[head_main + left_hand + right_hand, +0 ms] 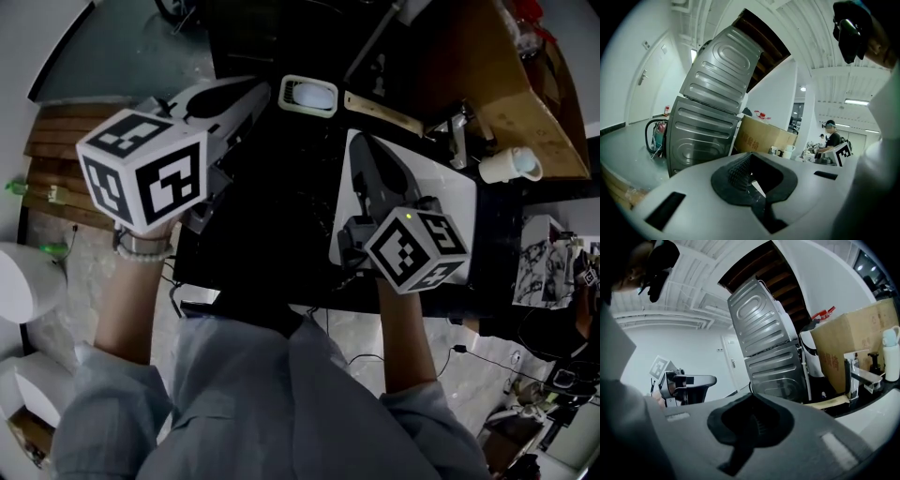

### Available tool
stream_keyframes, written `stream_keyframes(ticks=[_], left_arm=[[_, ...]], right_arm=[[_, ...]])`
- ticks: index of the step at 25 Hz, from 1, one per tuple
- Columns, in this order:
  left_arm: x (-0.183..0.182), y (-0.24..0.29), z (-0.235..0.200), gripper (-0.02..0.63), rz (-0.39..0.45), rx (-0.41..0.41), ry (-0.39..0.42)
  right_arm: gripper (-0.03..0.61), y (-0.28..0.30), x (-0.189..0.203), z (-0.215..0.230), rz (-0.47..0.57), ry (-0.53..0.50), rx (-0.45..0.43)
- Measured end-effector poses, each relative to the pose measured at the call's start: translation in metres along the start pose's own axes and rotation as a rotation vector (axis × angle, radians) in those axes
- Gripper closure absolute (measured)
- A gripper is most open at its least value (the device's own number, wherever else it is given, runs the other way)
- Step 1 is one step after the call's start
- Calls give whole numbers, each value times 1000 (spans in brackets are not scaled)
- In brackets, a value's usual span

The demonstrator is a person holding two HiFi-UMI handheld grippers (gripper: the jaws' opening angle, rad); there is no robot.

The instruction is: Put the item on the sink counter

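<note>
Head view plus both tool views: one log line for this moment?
left tool: shut, empty | right tool: shut, empty | both held over dark counter | white mug near faucet

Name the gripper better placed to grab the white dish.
Left, likely: the left gripper ends beside the white dish in the head view; the right gripper is over the white board, farther off. Both are shut.

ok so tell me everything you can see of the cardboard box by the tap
The cardboard box is plain brown with red print on one side. It stands upright at the back of the counter, just behind the tap and near a tall ribbed metal panel. Something red shows above its top edge, and a white mug stands close beside it. Whether its flaps are open cannot be told.
</note>
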State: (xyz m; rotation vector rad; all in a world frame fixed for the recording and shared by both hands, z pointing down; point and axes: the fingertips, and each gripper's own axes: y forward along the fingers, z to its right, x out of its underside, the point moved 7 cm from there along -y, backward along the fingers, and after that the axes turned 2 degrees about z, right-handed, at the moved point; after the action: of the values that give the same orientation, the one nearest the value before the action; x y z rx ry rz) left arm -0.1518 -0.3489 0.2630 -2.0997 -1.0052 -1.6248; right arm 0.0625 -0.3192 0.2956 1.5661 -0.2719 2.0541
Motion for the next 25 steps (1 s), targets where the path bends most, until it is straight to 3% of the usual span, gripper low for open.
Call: stream_keyframes(ticks=[11,15,25], left_arm=[[-13,-51,29,609,89,9,-11],[-12,-62,38,609,96,11,-7],[-5,-83,47,609,113,-20,-21]], right_arm=[[580,-37,-21,-32,75,-40,-2],[580,-47,-23,-37,89,-14,-1],[580,-61,-21,-46,88,-63,10]])
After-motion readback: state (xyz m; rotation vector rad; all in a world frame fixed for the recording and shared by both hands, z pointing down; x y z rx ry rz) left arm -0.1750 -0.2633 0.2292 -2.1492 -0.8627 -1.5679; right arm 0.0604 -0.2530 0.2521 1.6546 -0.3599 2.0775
